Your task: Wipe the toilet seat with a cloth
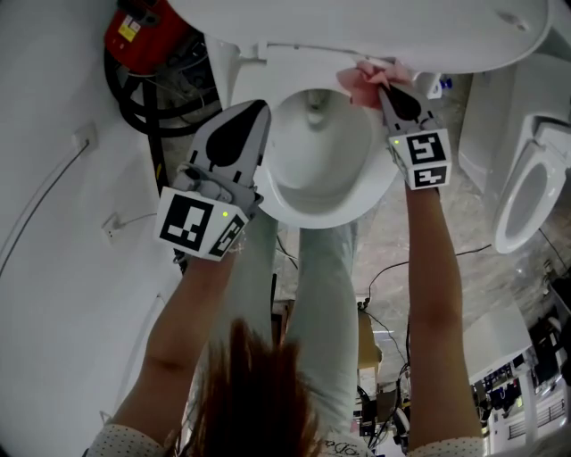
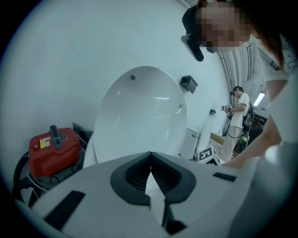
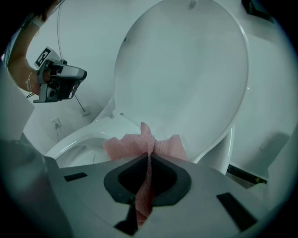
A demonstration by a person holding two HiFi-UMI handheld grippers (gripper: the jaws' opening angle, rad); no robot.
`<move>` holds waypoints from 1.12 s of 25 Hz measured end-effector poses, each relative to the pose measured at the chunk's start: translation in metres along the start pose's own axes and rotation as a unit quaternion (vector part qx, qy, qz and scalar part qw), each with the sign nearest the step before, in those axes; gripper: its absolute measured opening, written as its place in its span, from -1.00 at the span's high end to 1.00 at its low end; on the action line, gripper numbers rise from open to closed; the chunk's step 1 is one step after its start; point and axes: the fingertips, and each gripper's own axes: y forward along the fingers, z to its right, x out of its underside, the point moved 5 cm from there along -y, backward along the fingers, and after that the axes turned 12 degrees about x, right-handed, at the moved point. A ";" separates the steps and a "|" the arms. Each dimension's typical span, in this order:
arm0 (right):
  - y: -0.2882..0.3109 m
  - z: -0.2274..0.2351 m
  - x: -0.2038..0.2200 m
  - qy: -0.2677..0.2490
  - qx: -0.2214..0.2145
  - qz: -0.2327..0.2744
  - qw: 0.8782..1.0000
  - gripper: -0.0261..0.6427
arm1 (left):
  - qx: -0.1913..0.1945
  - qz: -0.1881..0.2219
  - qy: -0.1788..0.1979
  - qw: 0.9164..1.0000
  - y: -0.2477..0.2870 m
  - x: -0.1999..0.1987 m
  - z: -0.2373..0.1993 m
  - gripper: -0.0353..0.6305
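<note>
Since the head view has the right gripper [image 1: 384, 89] clamped on the pink cloth [image 1: 361, 78] right at the back of the toilet seat [image 1: 382, 174], under the raised lid [image 1: 357, 27], what's gonna bite here? (tilefan)

Head view first: the bowl [image 1: 312, 152] sits open just beside that cloth, so if it slips it probably lands in there. The left gripper [image 1: 257, 109] hangs over the left rim, well apart from the cloth.
Left gripper view: jaws pressed together with nothing in them, pointed at the lid, red canister [image 2: 51, 148] off to the side. So no backup hold.
Right gripper view: jaws pinch just one thin fold, and most of the cloth fans out past the tips. My guess is a hard drag along the rim tugs it loose, or the tips knock the lid. Can't tell if the cloth's actually touching the seat. (grout_guy)
</note>
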 end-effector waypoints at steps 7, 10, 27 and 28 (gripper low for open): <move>-0.007 0.006 0.010 0.024 -0.023 -0.002 0.999 0.85 | 0.004 0.000 0.000 1.000 0.004 0.002 0.010 0.90; -0.012 0.008 0.015 0.041 -0.028 -0.001 0.999 0.85 | 0.005 0.000 0.001 1.000 0.005 0.003 0.013 0.90; -0.046 -0.016 0.054 0.036 -0.039 -0.010 0.999 0.86 | 0.014 -0.005 0.007 1.000 0.008 0.004 0.026 0.90; -0.048 -0.017 0.056 0.037 -0.039 -0.011 0.998 0.86 | 0.014 -0.005 0.007 1.000 0.008 0.004 0.026 0.90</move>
